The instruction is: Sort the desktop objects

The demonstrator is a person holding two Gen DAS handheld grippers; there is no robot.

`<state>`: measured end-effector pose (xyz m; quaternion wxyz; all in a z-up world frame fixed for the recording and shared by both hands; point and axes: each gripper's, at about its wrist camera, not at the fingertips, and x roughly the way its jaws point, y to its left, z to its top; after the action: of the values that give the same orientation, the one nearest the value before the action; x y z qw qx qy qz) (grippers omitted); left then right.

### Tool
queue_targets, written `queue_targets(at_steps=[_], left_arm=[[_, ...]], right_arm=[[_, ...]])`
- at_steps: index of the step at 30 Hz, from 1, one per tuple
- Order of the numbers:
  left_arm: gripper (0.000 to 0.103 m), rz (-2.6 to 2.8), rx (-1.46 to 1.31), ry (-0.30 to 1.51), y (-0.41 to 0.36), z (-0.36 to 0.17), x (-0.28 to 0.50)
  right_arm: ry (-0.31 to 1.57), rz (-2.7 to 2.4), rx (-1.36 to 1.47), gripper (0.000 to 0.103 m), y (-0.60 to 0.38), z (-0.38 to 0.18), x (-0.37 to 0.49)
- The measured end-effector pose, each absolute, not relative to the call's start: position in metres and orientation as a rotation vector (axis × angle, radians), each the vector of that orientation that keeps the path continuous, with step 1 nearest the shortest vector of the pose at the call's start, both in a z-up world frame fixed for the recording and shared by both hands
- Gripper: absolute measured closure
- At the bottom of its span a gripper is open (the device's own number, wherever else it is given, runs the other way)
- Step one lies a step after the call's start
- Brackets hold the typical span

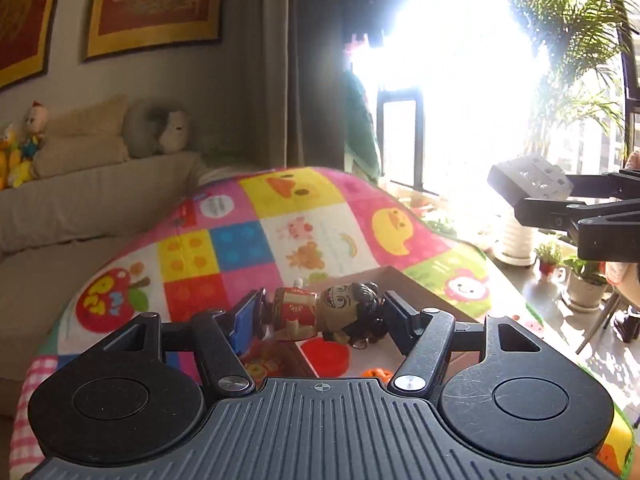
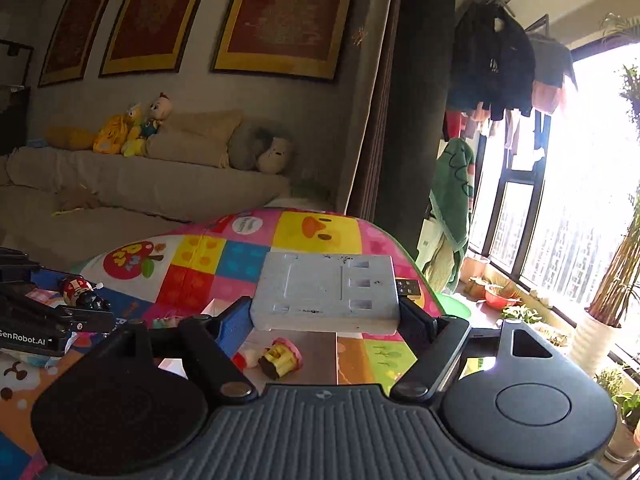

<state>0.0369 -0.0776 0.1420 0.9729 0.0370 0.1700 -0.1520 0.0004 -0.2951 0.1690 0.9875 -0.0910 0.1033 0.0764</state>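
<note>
My left gripper (image 1: 326, 315) is shut on a toy figurine (image 1: 316, 310) with a red body and dark hair. The figurine lies sideways between the pads, above the colourful play mat (image 1: 240, 240). My right gripper (image 2: 326, 318) is shut on a flat grey-white adapter box (image 2: 326, 290) that has a black USB plug (image 2: 409, 289) at its right end. In the left wrist view the right gripper (image 1: 560, 200) hangs at the right with the adapter box (image 1: 530, 178). At the left of the right wrist view is the left gripper (image 2: 80, 308) with the figurine (image 2: 82, 289).
A shallow cardboard box (image 1: 404, 280) lies on the mat under both grippers. In it are a red round piece (image 1: 326, 354), an orange piece (image 1: 378, 374) and a yellow-pink toy (image 2: 280, 358). A sofa (image 2: 120, 184) stands behind, with potted plants (image 1: 586, 280) by the window at right.
</note>
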Motion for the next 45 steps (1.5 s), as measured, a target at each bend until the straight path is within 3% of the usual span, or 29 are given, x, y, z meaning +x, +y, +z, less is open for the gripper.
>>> queue_targets(at_steps=[3,9,20,26,33,34,35,36,37,45], left_arm=[[0.029,-0.338,0.04,0.382,-0.09,0.148,0.073],[0.01,-0.275,0.001,0.431,-0.058,0.126,0.07],[0.006,-0.161,0.109,0.606,-0.015,0.026,-0.009],[0.006,-0.112,0.042,0.597,0.013,0.023,-0.023],[0.003,-0.079,-0.062,0.502,0.046,0.048,-0.036],[0.003,-0.082,-0.074,0.496,0.049,0.049,-0.038],[0.003,-0.089,-0.082,0.495,0.051,0.049,-0.04],[0.003,-0.094,-0.087,0.495,0.052,0.049,-0.041],[0.003,-0.104,-0.093,0.5,0.052,0.047,-0.042],[0.003,-0.141,-0.15,0.526,0.062,0.036,-0.048]], right_arm=[[0.226,0.15,-0.149,0.026,-0.293,0.172,0.034],[0.344,0.231,-0.125,0.024,-0.286,0.146,0.081],[0.488,0.32,-0.181,0.018,-0.255,0.097,0.065],[0.578,0.466,-0.134,0.017,-0.207,0.109,0.079],[0.757,0.541,-0.055,0.017,-0.122,0.12,0.163],[0.765,0.532,-0.097,0.02,-0.108,0.113,0.176],[0.753,0.506,-0.168,0.034,-0.092,0.105,0.188],[0.744,0.464,-0.243,0.056,-0.076,0.096,0.199],[0.764,0.434,-0.292,0.061,-0.061,0.086,0.212],[0.931,0.251,-0.372,0.067,-0.033,0.029,0.284]])
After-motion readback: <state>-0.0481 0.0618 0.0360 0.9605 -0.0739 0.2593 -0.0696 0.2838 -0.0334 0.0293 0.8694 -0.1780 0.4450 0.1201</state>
